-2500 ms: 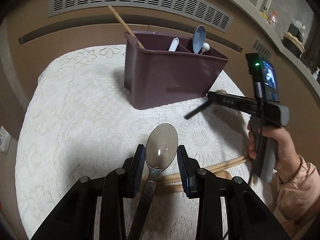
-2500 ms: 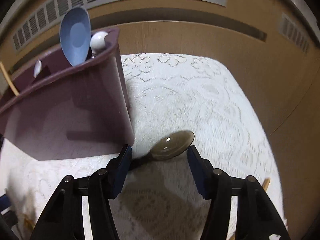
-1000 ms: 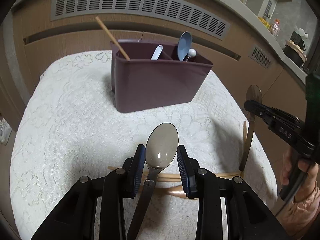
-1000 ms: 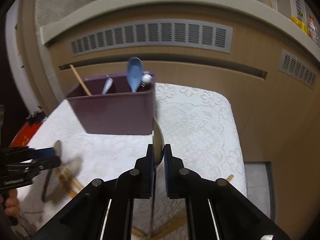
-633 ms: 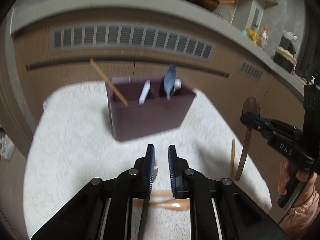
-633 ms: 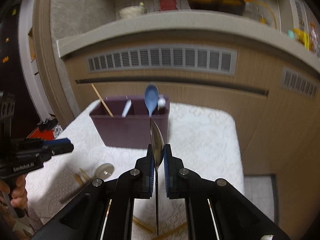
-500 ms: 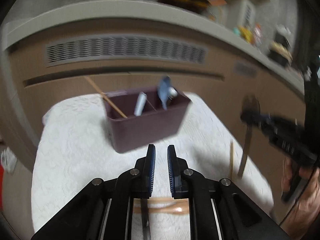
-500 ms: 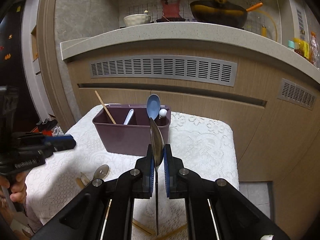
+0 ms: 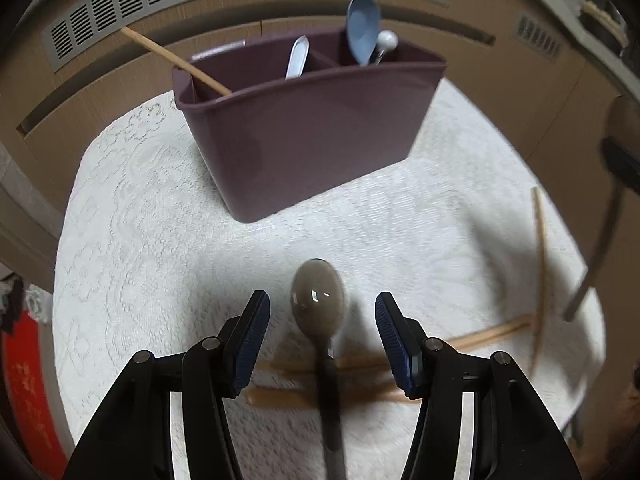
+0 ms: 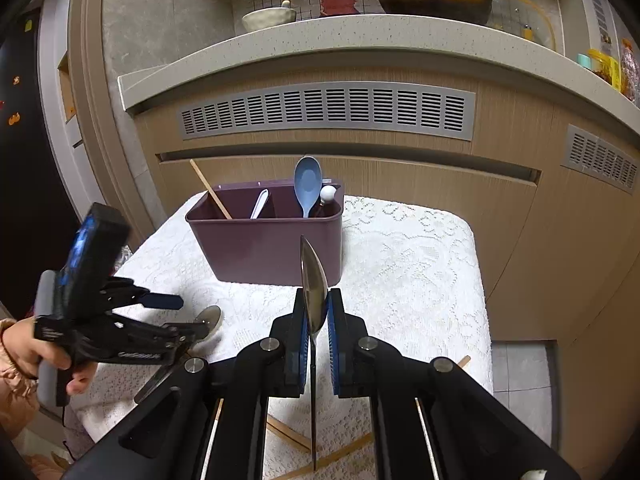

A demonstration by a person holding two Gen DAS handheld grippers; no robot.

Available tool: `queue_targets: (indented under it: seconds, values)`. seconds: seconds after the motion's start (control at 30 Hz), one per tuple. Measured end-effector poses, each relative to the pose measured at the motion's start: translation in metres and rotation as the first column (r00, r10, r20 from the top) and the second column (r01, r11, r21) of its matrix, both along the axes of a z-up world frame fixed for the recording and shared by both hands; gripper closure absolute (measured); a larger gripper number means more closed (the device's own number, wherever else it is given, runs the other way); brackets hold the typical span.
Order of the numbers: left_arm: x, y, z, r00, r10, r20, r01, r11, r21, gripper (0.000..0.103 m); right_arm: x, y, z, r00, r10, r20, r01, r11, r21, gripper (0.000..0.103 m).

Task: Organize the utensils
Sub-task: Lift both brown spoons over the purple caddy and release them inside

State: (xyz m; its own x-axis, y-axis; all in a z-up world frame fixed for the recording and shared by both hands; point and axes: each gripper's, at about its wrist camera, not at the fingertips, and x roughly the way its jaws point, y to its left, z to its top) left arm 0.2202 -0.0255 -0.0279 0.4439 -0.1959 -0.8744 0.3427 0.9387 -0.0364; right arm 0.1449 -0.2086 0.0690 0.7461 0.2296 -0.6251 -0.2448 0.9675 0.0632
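The right gripper point(image 10: 316, 316) is pinching a polished steel spoon point(image 10: 313, 280) edge-on, its pads closed flat against the bowl's lower part where it narrows to the neck, so the handle is hanging down between the fingers. The left gripper point(image 9: 320, 332) is standing wide open with nothing between its pads, hovering around a second steel spoon point(image 9: 318, 300) that is lying on the white lace tablecloth point(image 9: 132, 216); the spoon's bowl is pointing to 12 o'clock and its handle is running to 6 o'clock across a few wooden chopsticks point(image 9: 484, 334). The plum plastic utensil caddy point(image 9: 304, 128) is sitting at 12 o'clock in both views, already holding a wooden chopstick point(image 9: 176, 60) at its 9 o'clock end, a white spoon point(image 9: 297, 58) in the middle and a blue plastic spoon point(image 9: 362, 26) at the 3 o'clock end.

Both steel spoons are probably stiff, fairly light and slick, and the rounded bowl is giving the pads little flat surface, so the held one may be prone to pivoting. The lying spoon looks best taken at the neck or flat handle rather than across the bowl.

In the right wrist view, white lettering is showing on the left gripper's arm, too small to read.
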Motion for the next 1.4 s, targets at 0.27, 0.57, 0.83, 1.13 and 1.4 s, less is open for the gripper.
queue_targets:
  seconds: [0.27,0.57,0.83,1.13,1.4]
  values:
    - [0.017,0.0,-0.023,0.999,0.028,-0.03,-0.026,0.999,0.047,0.066,0.001,0.004,-0.006,1.0,0.008,-0.013,-0.008,1.0,-0.018,0.095]
    - [-0.003,0.005,-0.015,0.994,0.034,0.106,-0.037,0.999,0.032,0.068,0.0,0.015,-0.007,0.999,0.034,-0.024,-0.035,0.999,-0.033,0.095]
    - [-0.035,0.023,0.1,0.911,0.084,0.403,-0.021,0.987,-0.16,0.069,0.005,0.016,0.039,0.995,0.034,0.093,-0.034,0.999,-0.003,0.095]
    - [-0.04,0.042,0.262,0.589,0.185,0.787,0.038,0.966,-0.256,0.068,0.029,0.024,0.176,0.882,0.015,0.471,-0.035,0.999,0.032,0.095]
    - [0.02,0.045,0.245,0.578,0.23,0.783,0.006,0.958,-0.286,0.068,0.083,0.044,0.158,0.889,0.031,0.457,-0.052,0.998,0.035,0.095]
